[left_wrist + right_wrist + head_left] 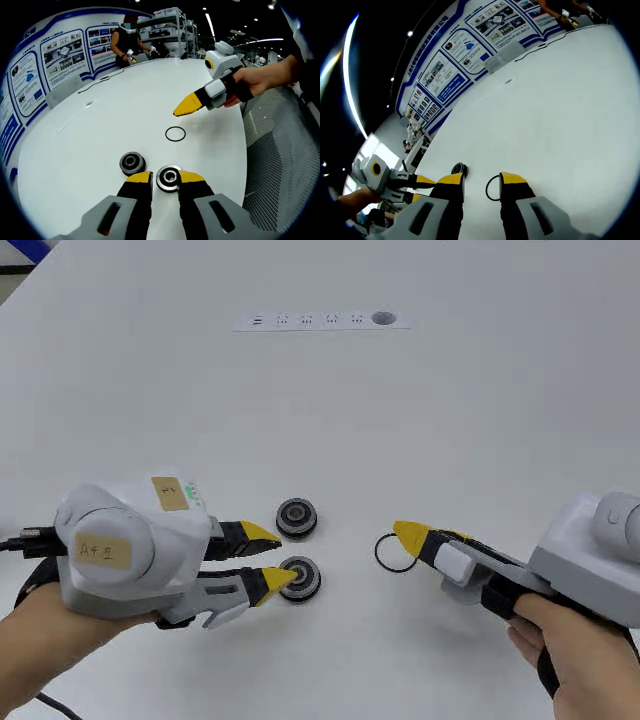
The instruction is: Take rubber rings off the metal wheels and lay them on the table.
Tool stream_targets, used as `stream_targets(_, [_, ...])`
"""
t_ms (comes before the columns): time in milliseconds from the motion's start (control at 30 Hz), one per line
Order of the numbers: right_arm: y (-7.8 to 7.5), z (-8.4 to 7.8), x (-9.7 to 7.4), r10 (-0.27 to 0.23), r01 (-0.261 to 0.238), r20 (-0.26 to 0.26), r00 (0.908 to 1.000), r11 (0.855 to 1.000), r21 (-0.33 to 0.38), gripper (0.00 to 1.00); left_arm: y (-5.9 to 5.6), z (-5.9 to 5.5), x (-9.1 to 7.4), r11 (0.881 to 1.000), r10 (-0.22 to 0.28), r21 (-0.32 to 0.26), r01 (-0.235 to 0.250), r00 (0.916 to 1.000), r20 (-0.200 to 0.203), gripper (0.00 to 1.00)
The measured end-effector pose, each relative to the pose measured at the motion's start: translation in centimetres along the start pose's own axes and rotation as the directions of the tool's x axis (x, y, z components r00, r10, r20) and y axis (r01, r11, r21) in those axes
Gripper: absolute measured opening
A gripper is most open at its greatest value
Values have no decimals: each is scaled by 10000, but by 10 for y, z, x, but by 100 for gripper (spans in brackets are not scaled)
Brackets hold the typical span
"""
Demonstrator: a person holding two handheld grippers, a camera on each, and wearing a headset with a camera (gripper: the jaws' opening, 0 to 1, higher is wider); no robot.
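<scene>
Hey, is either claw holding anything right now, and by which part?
Nothing held. The left claw stands open at a wheel; the right claw is open, the ring lying free on the table.

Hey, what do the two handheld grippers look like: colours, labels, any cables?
Both have pale grey-white housings, black jaws and yellow tips. The left gripper has a bulky, rounded housing with two tan handwritten labels and a black cable trailing behind it. The right gripper has a flatter, more angular housing.
</scene>
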State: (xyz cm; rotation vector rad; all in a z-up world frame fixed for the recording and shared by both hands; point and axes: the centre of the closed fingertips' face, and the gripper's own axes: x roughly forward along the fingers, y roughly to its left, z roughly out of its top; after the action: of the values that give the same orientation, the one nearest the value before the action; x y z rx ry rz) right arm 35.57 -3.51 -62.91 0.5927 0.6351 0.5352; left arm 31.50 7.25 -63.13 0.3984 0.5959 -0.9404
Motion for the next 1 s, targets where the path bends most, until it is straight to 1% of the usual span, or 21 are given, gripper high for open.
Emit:
stream_targets(133, [9, -3, 2, 293, -292, -76, 9995, 9996, 13, 29, -2, 0, 5, 9999, -118, -5, 118, 9999, -30, 20])
stream_targets(300, [13, -10, 5, 385, -384, -282, 9989, 9993, 37, 31, -5, -2, 9, 9997, -249, -13, 249, 9996, -95, 19])
stream_targets(667, [13, -10, 9, 418, -414, -307, 9987, 9991, 134, 31, -7, -11, 14, 9990, -439, -69, 437, 9984, -351, 18])
stream_targets(833, [14, -11, 10, 459, -454, -380, 9982, 9989, 146, 31, -7, -11, 16, 9986, -520, -104, 517, 9980, -348, 18])
stream_targets(900, [14, -12, 11, 488, -482, -408, 9980, 9987, 177, 31, -7, -12, 17, 9984, -554, -78, 551, 9975, -434, 18])
stream_targets(1000, [17, -13, 11, 531, -524, -427, 9977, 9985, 185, 31, -5, -12, 18, 9985, -545, -71, 542, 9976, -433, 17])
